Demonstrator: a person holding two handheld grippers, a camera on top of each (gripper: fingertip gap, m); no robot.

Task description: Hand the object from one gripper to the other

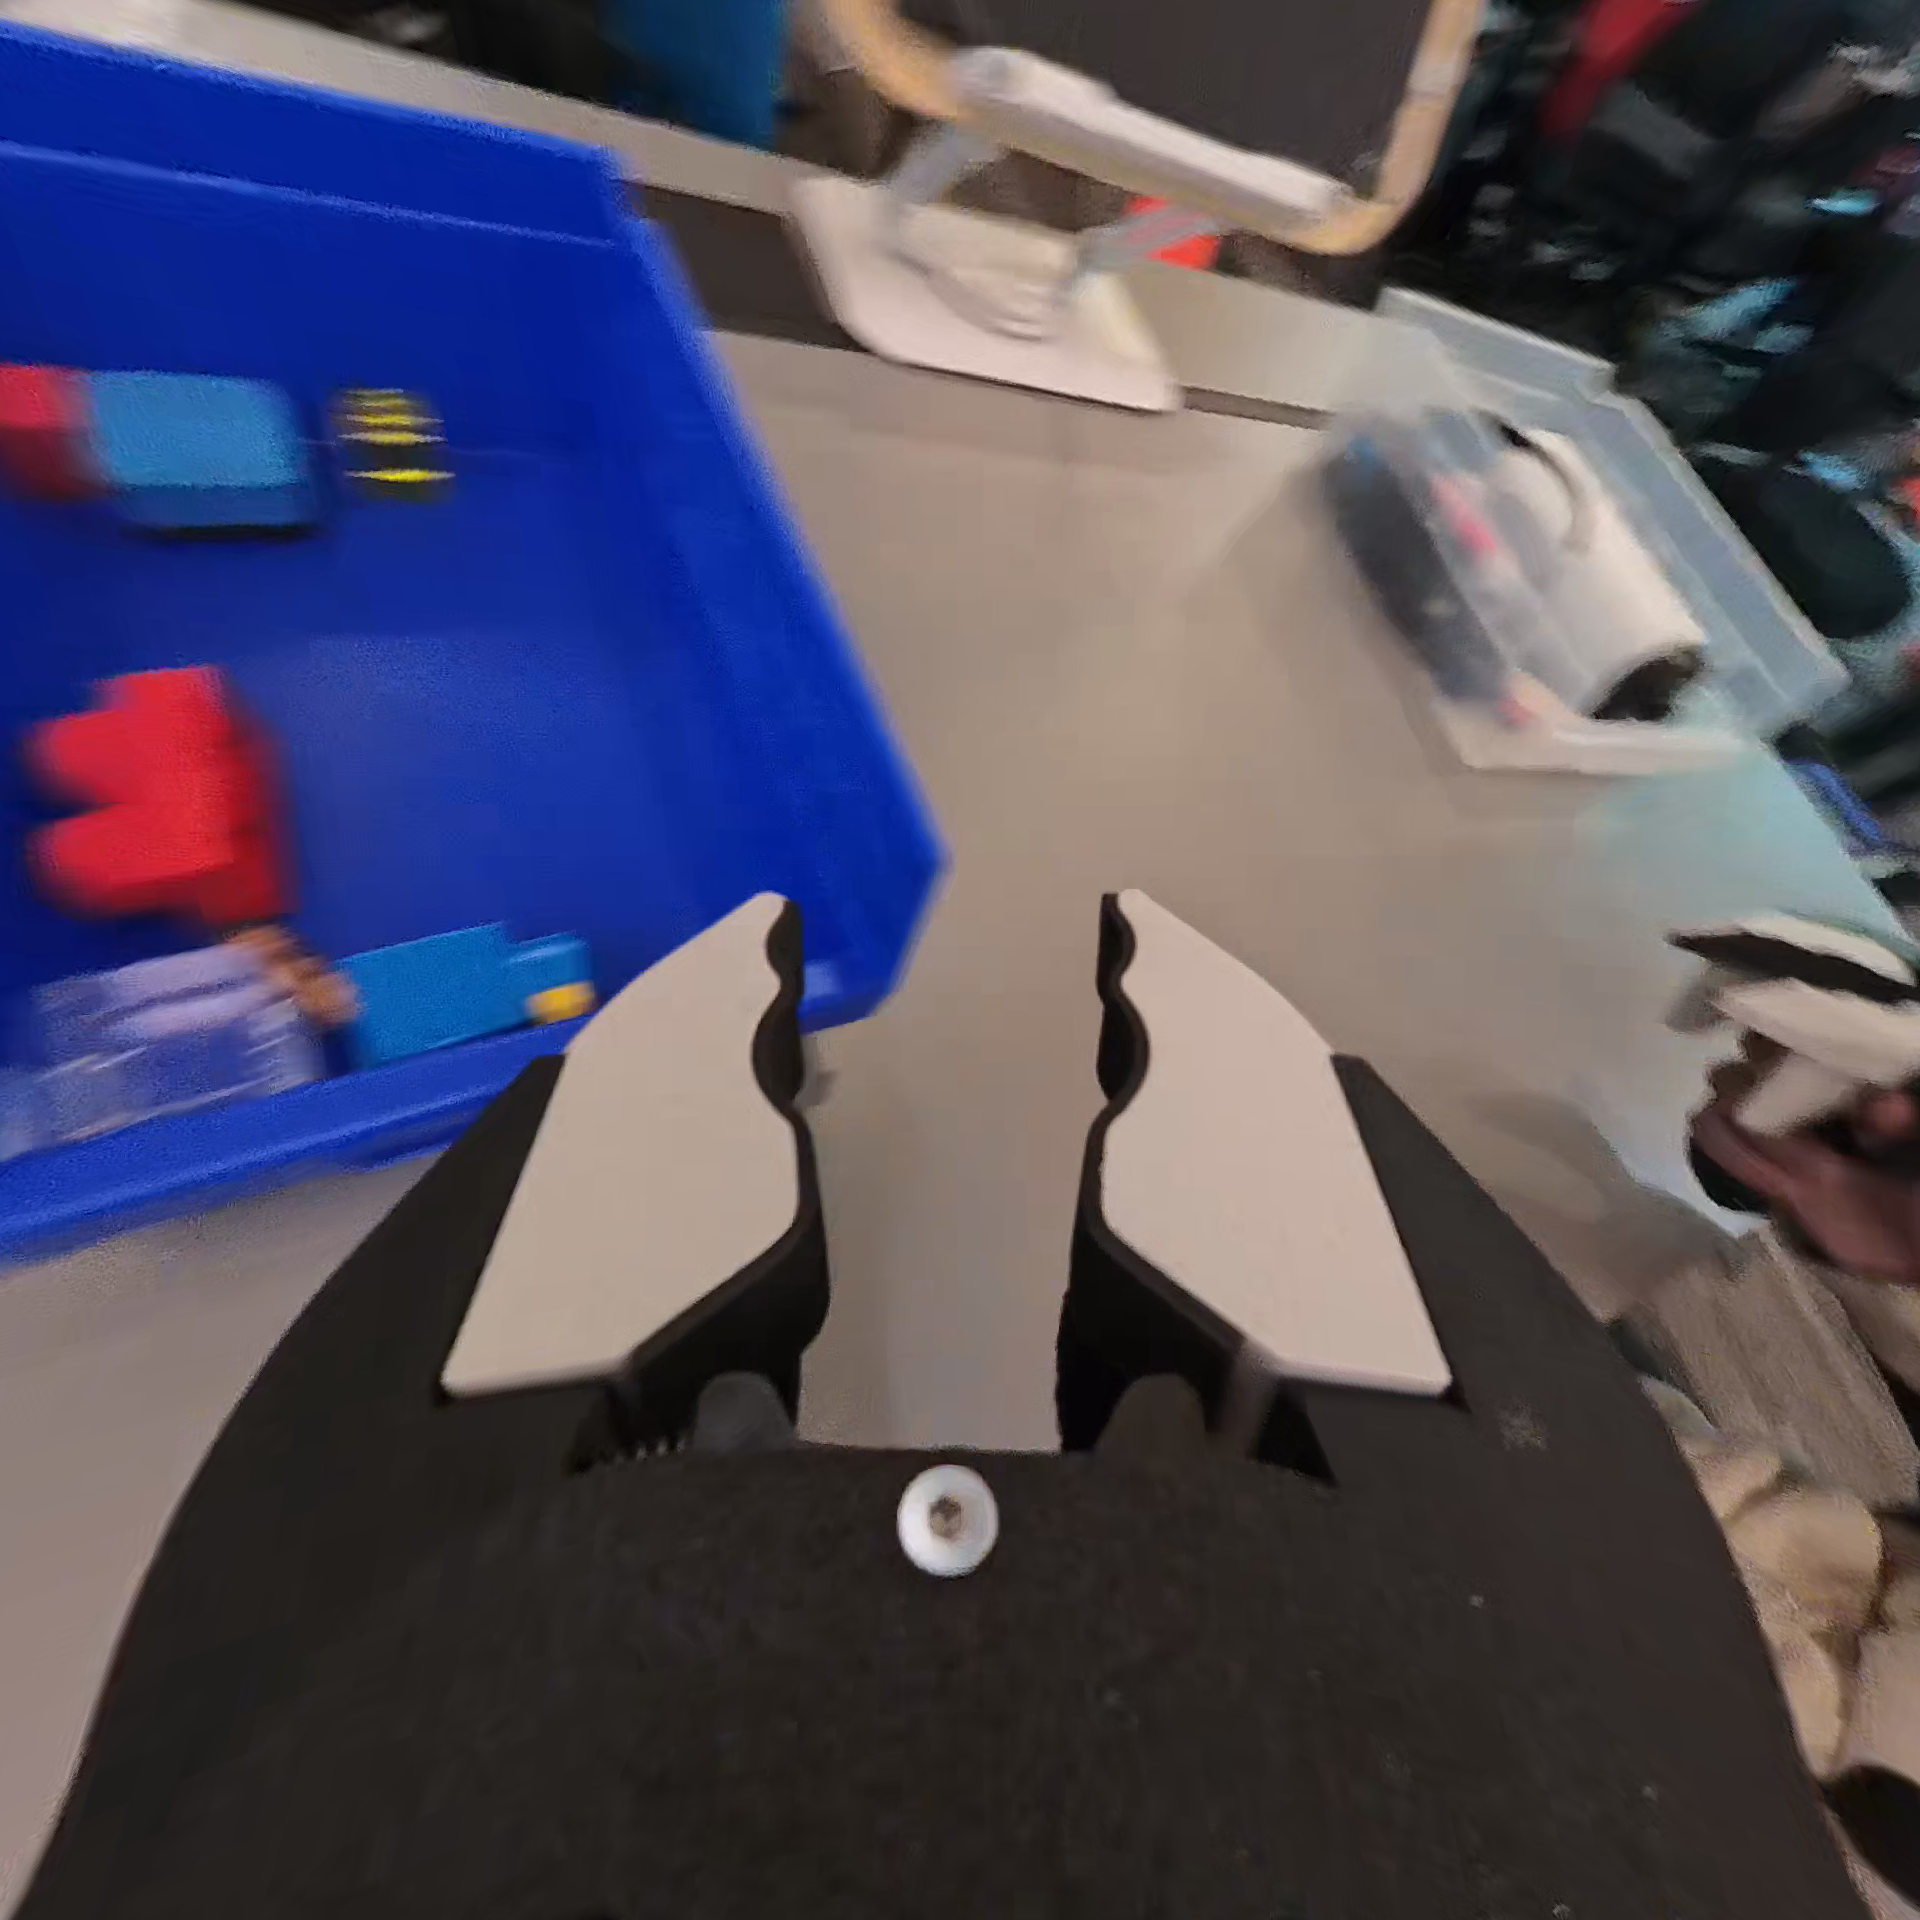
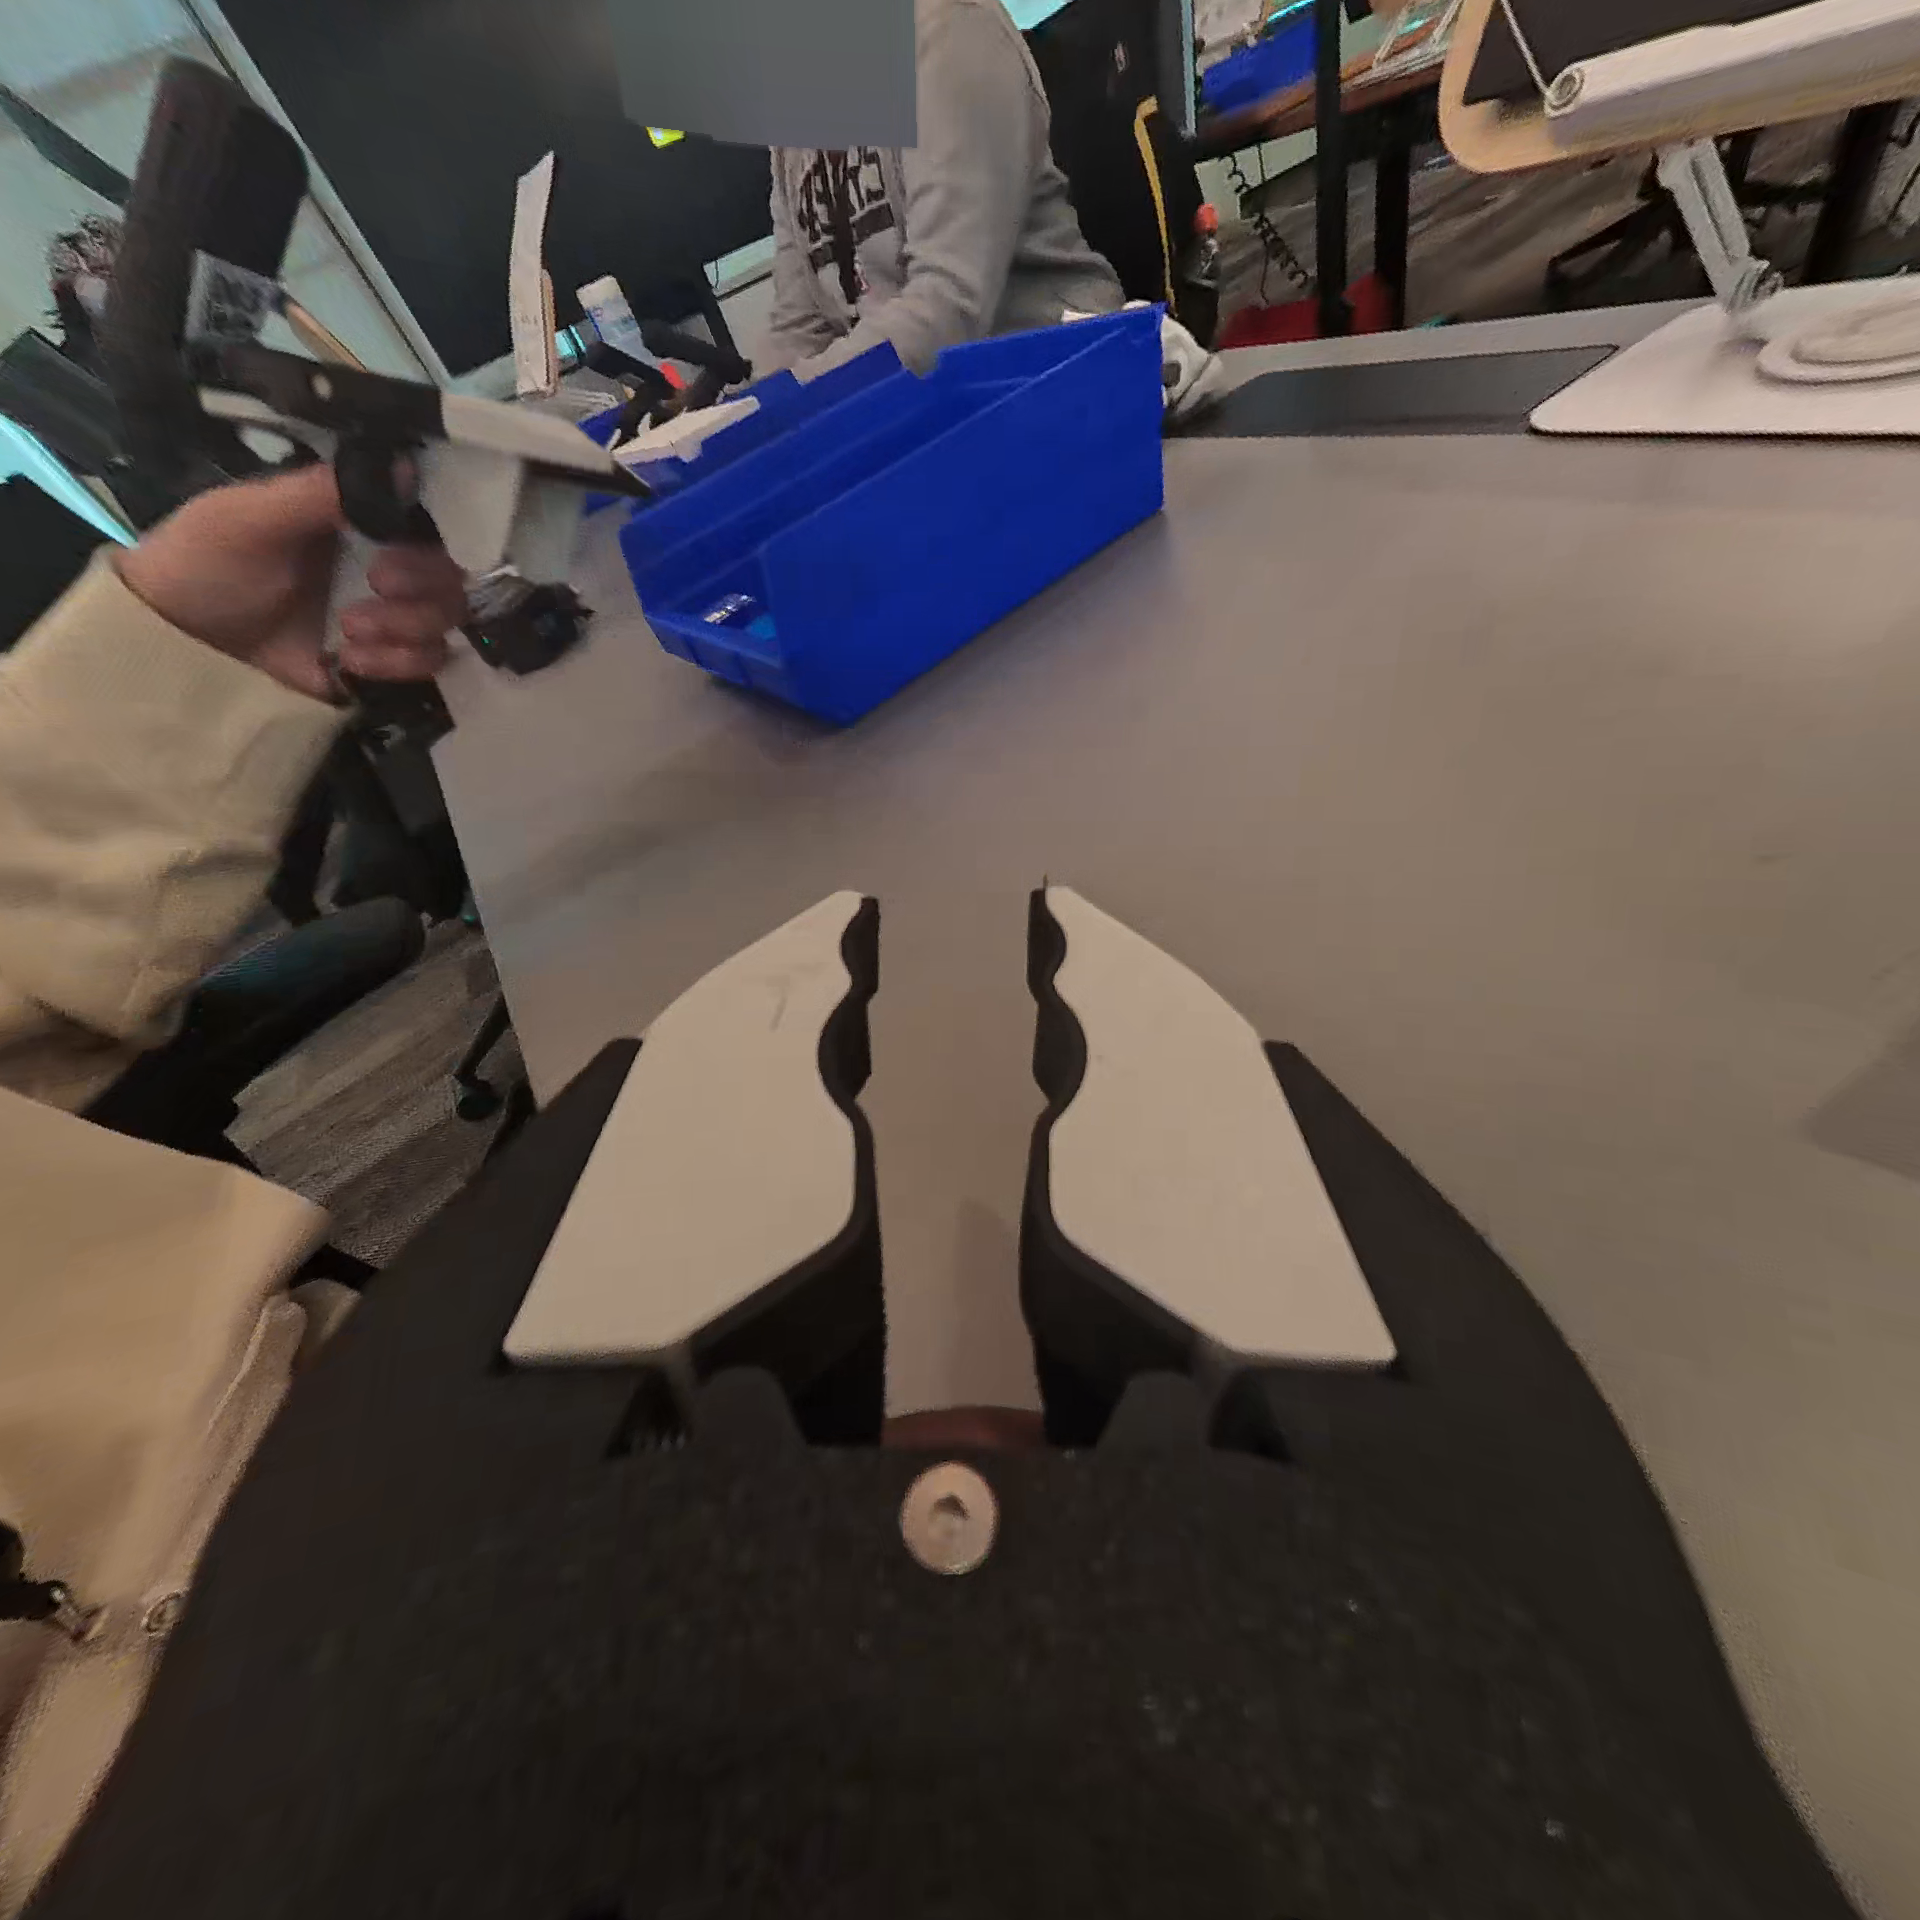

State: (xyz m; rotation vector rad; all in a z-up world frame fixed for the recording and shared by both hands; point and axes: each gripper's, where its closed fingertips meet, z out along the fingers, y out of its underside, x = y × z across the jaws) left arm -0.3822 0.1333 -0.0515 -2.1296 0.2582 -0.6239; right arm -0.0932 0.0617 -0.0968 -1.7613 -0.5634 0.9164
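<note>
Bin (image 1: 644, 582) left of empty left gripper (image 1: 951, 914)

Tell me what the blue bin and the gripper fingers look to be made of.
The blue bin looks like moulded plastic: one uniform saturated colour, thin stiff walls, a slight sheen. On the right gripper, the fingers show flat, matte pale grey faces, probably plastic or painted plate, over black wavy inner pads that look rubbery or printed; the pictures cannot settle which. The left gripper matches.

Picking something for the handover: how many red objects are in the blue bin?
2. One red block lies mid-bin in the blue bin; a smaller red piece sits at the left edge, partly cut off. Blur may hide others.
</note>
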